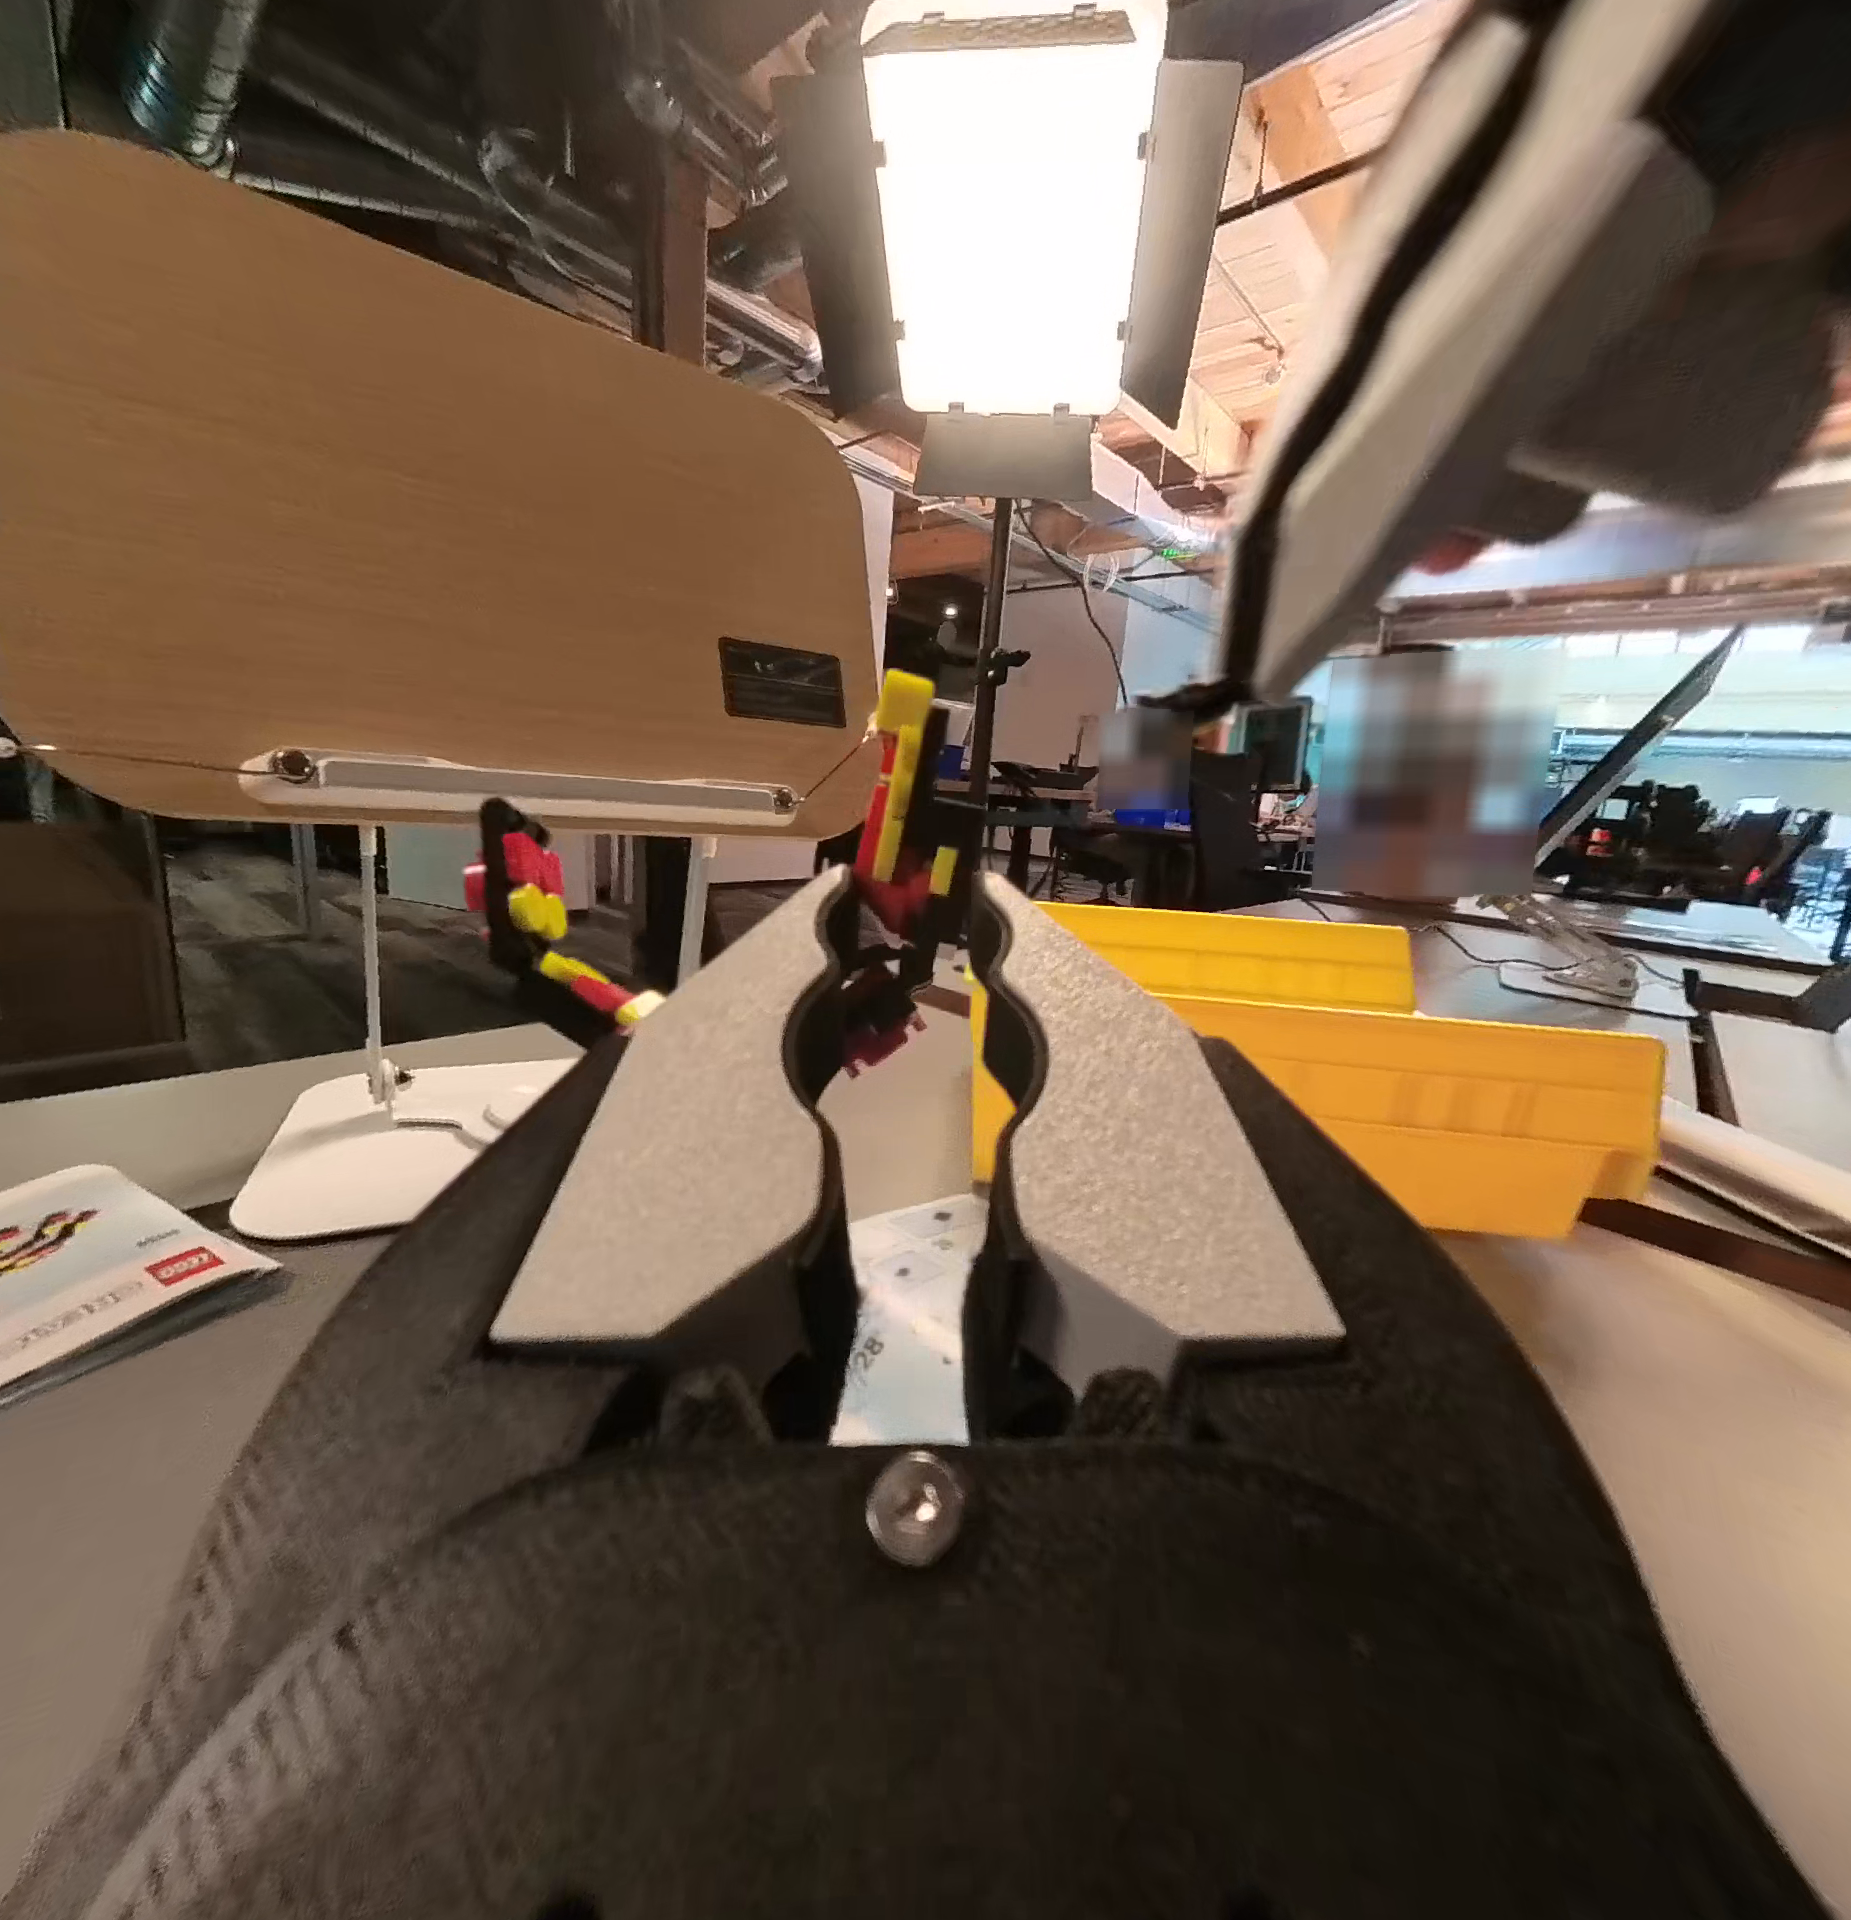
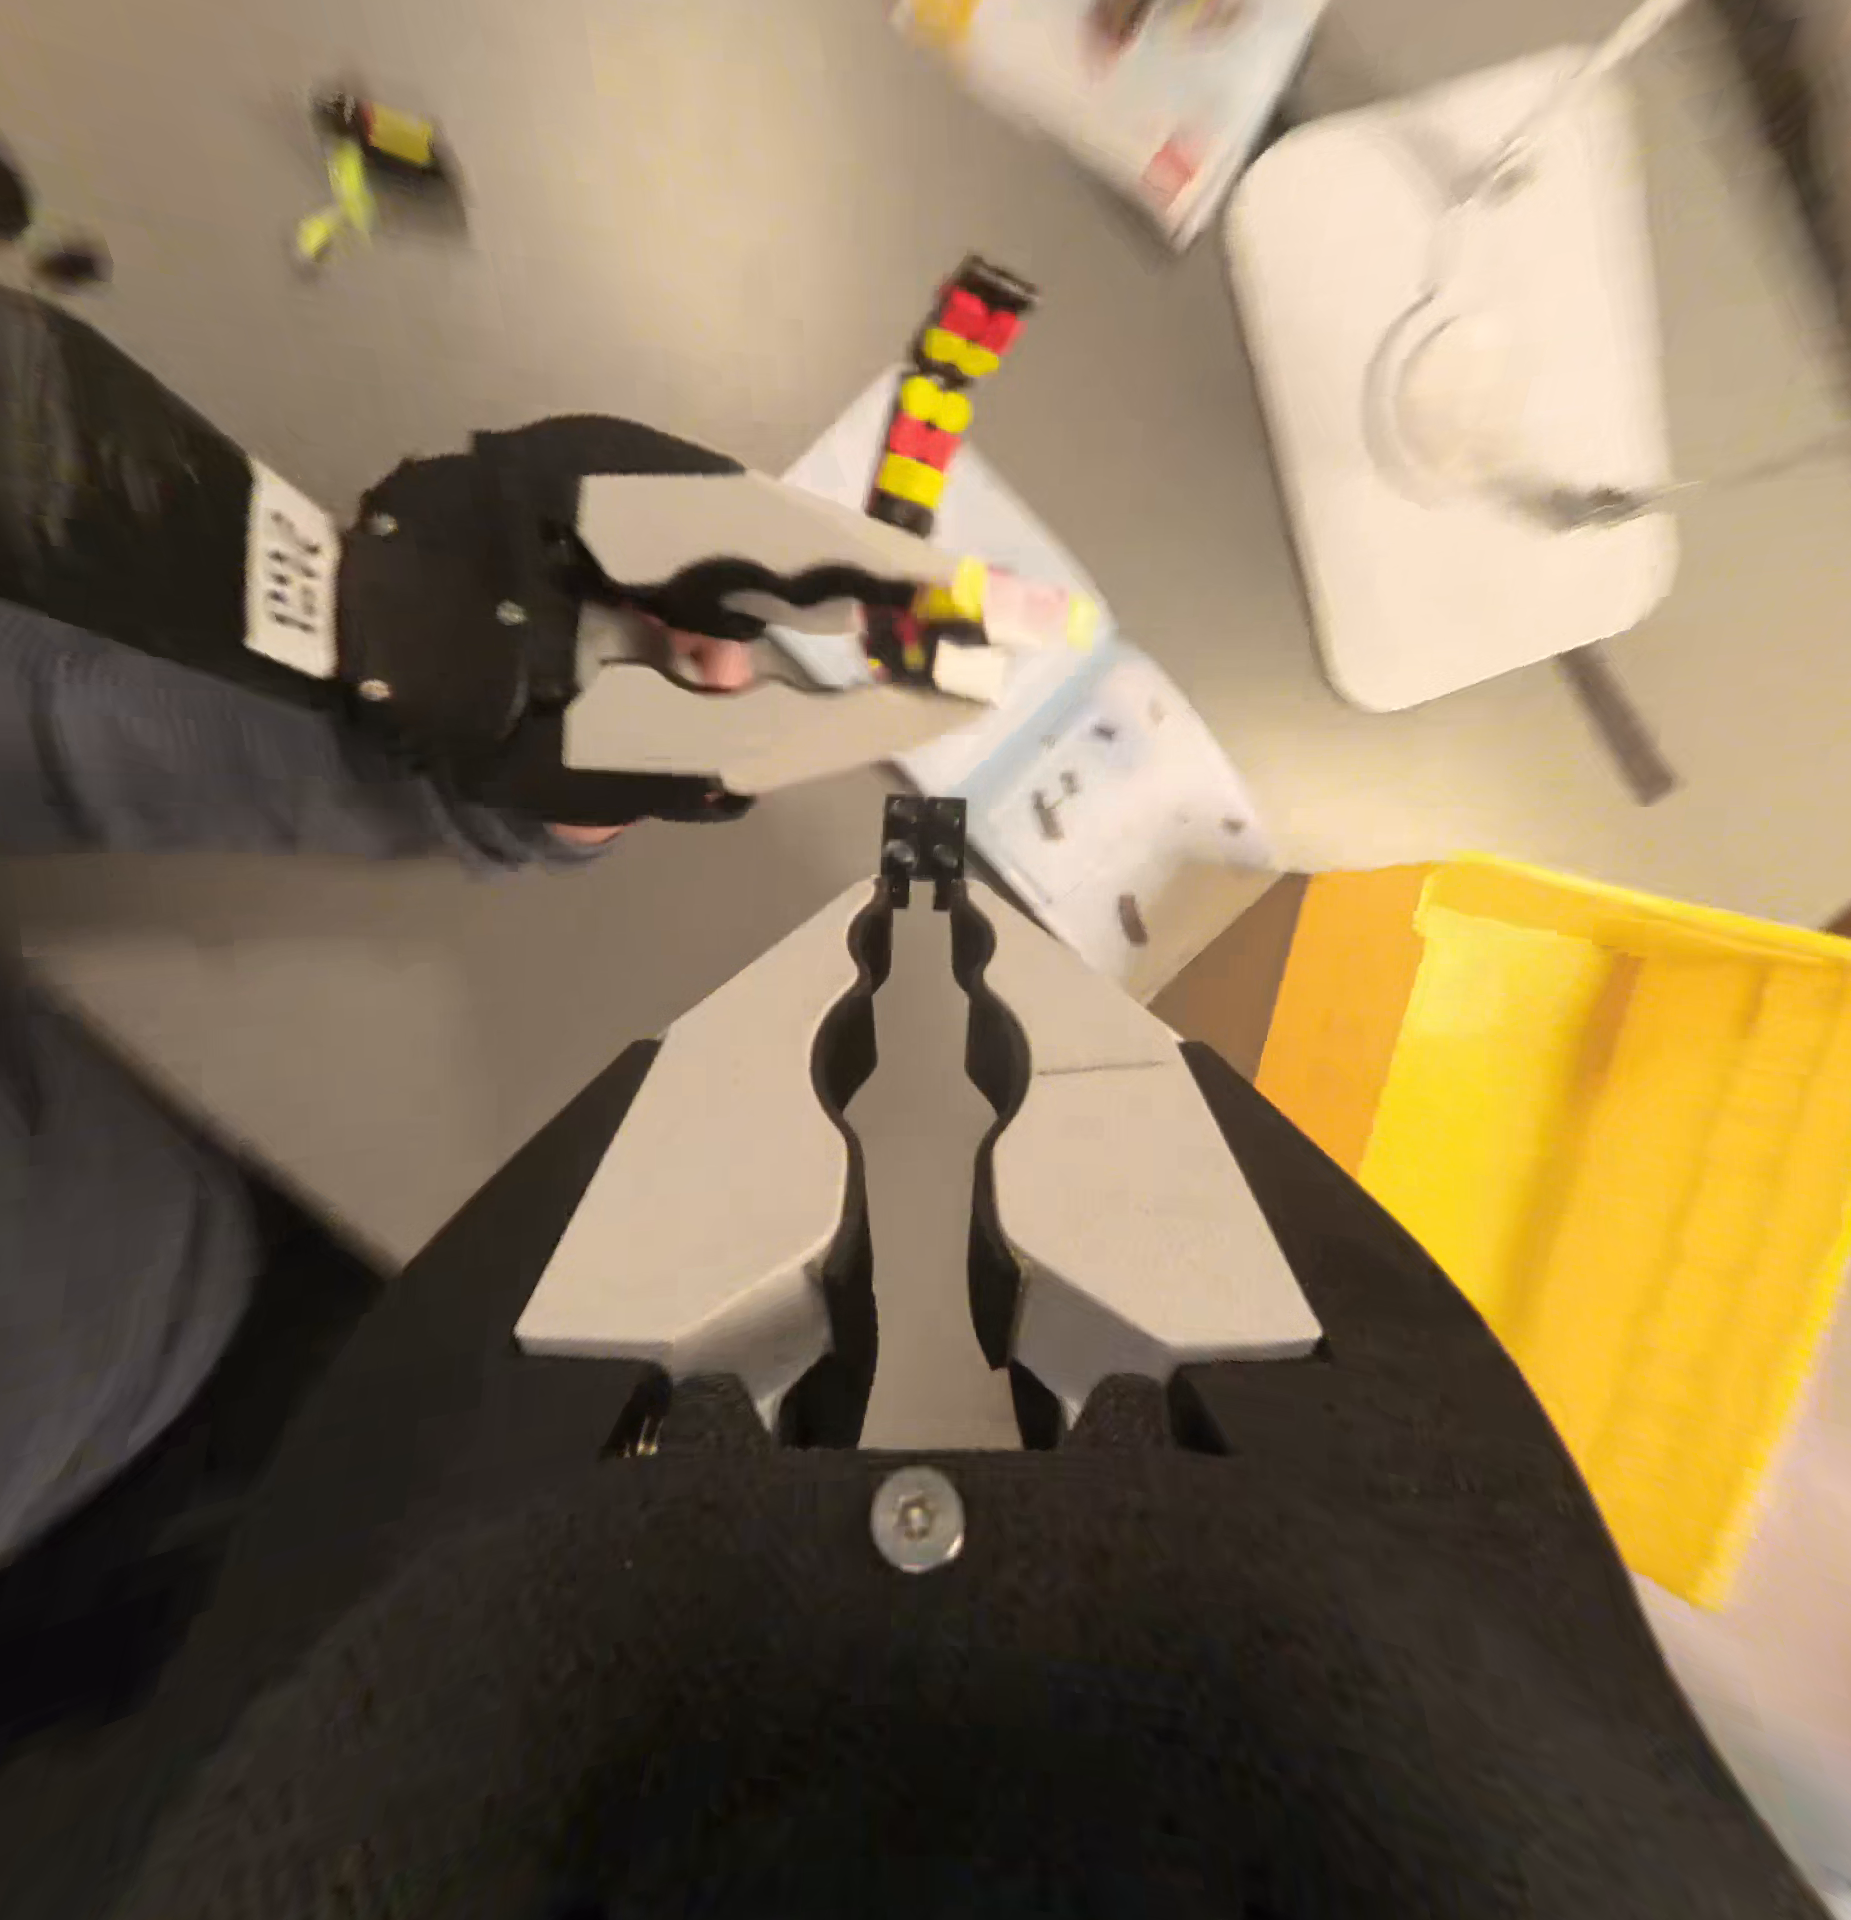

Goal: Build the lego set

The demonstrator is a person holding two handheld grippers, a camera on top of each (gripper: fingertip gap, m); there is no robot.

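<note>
My left gripper (image 1: pixel 910 894) is shut on a red, yellow and black lego model (image 1: pixel 900 810), held up off the table. The model's jointed tail (image 1: pixel 547 914) hangs out to the left. In the right wrist view the left gripper (image 2: pixel 931 644) shows from the side with the model (image 2: pixel 947 395) sticking out beyond it. My right gripper (image 2: pixel 919 894) is shut on a small black studded plate (image 2: pixel 923 836) at its tips. It sits above and to the right of the left gripper, apart from the model, and shows blurred in the left wrist view (image 1: pixel 1243 665).
A yellow bin (image 1: pixel 1316 1060) (image 2: pixel 1627 1195) stands to the right. A wooden board on a white stand (image 1: pixel 381 468) with a white base (image 2: pixel 1440 395) is at the far left. An instruction booklet (image 1: pixel 90 1278), an open instruction sheet (image 2: pixel 1087 790) and loose bricks (image 2: pixel 370 156) lie on the grey table. A bright lamp (image 1: pixel 1004 208) stands behind. The left gripper's tips are roughly 6 cm from the right gripper's.
</note>
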